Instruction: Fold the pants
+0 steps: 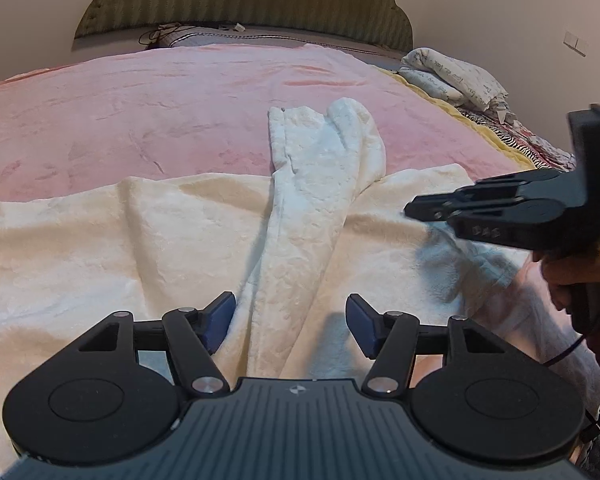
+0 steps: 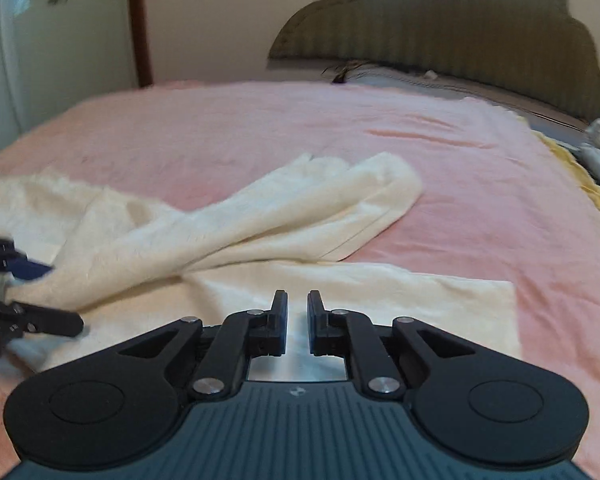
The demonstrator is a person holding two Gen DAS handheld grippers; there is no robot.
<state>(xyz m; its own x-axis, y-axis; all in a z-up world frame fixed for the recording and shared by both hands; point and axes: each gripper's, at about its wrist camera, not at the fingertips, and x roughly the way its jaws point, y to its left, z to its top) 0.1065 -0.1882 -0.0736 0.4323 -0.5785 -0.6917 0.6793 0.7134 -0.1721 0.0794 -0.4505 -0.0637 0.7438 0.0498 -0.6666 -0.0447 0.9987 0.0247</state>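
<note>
Cream-white fleece pants (image 1: 312,208) lie on the pink bedspread (image 1: 140,112). One leg lies flat across the near bed; the other runs over it toward the headboard, its end doubled over. My left gripper (image 1: 291,322) is open, its blue pads either side of the upper leg, with no cloth between them. My right gripper (image 2: 297,322) hovers over the flat part of the pants (image 2: 380,300), jaws nearly closed with a narrow gap, holding nothing. It also shows at the right in the left wrist view (image 1: 432,212). The left gripper (image 2: 32,296) appears at the left edge of the right wrist view.
An olive padded headboard (image 1: 244,0) stands at the far end. Folded printed bedding (image 1: 456,76) and a yellow cover lie at the bed's right edge. A door (image 2: 60,32) is at the far left. A cable hangs from the right gripper (image 1: 572,348).
</note>
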